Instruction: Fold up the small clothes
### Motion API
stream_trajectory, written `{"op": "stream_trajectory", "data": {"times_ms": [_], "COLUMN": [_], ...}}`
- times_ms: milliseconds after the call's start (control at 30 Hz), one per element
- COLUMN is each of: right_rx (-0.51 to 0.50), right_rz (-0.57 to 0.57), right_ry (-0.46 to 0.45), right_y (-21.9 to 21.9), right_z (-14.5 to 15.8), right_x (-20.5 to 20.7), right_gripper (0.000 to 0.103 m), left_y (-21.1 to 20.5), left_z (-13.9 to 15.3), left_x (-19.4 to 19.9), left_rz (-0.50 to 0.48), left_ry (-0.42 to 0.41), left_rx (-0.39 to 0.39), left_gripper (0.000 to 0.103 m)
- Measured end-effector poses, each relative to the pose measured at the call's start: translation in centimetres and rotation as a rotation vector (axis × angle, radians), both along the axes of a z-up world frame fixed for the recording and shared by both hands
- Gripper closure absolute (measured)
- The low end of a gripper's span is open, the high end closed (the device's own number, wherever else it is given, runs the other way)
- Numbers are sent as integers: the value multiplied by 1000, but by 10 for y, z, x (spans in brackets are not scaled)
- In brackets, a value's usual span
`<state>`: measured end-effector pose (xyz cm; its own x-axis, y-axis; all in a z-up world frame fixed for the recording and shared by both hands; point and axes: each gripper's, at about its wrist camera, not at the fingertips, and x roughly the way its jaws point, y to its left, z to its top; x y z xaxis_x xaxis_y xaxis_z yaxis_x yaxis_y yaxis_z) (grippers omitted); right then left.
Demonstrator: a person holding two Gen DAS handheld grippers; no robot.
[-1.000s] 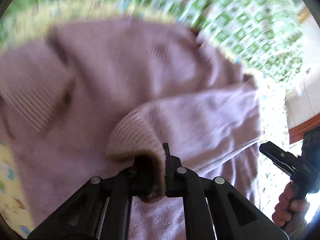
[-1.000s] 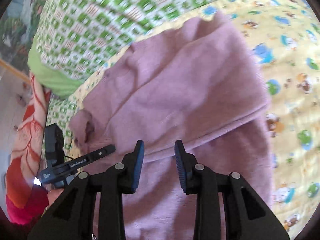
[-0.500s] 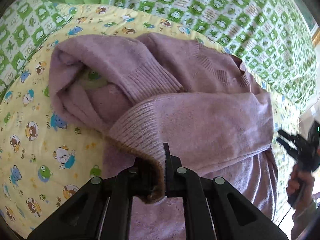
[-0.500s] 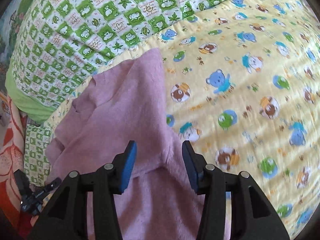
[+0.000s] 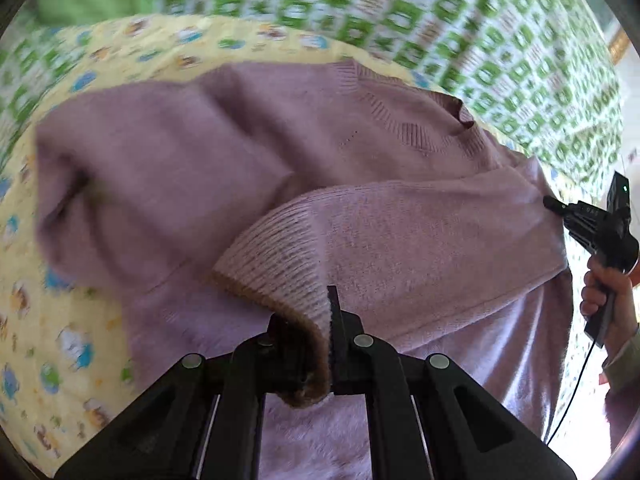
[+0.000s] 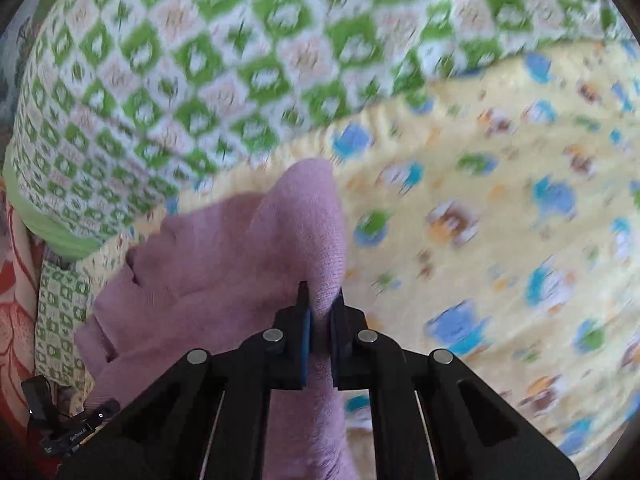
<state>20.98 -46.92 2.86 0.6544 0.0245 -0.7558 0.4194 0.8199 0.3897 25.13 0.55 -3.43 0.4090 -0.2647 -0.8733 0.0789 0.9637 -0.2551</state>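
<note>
A small mauve knit sweater [image 5: 248, 152] lies on the yellow cartoon-print blanket [image 5: 60, 320], neckline toward the far right. My left gripper [image 5: 308, 320] is shut on the ribbed cuff [image 5: 276, 264] of a sleeve laid across the sweater's body. My right gripper [image 6: 320, 308] is shut on a fold of the sweater's edge [image 6: 304, 216] and lifts it into a ridge above the blanket [image 6: 500, 208]. The right gripper also shows in the left wrist view [image 5: 560, 208], at the sweater's right side.
A green-and-white patterned quilt [image 5: 420, 8] covers the bed beyond the blanket, and it also shows in the right wrist view [image 6: 200, 60]. Red floral fabric [image 6: 16, 312] hangs at the far left there. The left gripper's body [image 6: 72, 428] shows low at the left.
My right gripper went from open above the sweater's edge to shut on a fold of it. The left gripper kept hold of the cuff while its view shifted over the sweater.
</note>
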Motion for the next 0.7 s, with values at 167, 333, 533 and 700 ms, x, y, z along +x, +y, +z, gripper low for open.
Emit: {"op": "stream_trajectory", "data": {"times_ms": [167,333,533,700], "right_rx": [-25,-42,-66,-25], "right_rz": [-14,-26,-48,3], "right_ry": [81,75,36,-17], "right_y": [-14,-7,12,53], "right_z": [-30,-30,1,16], "right_x": [-5,-8,-22,-53], "right_gripper": [95,93,76,61], "left_y": [-11,-1,21,62], "left_z": [-28,-22,10,31], "left_x": [16,10,-19,-24], "left_rz": [-7,-32,22,147], "left_ry": [25,23,0,-8], "left_rx": [74,67,8,-112], "left_gripper": [96,83,71,53]}}
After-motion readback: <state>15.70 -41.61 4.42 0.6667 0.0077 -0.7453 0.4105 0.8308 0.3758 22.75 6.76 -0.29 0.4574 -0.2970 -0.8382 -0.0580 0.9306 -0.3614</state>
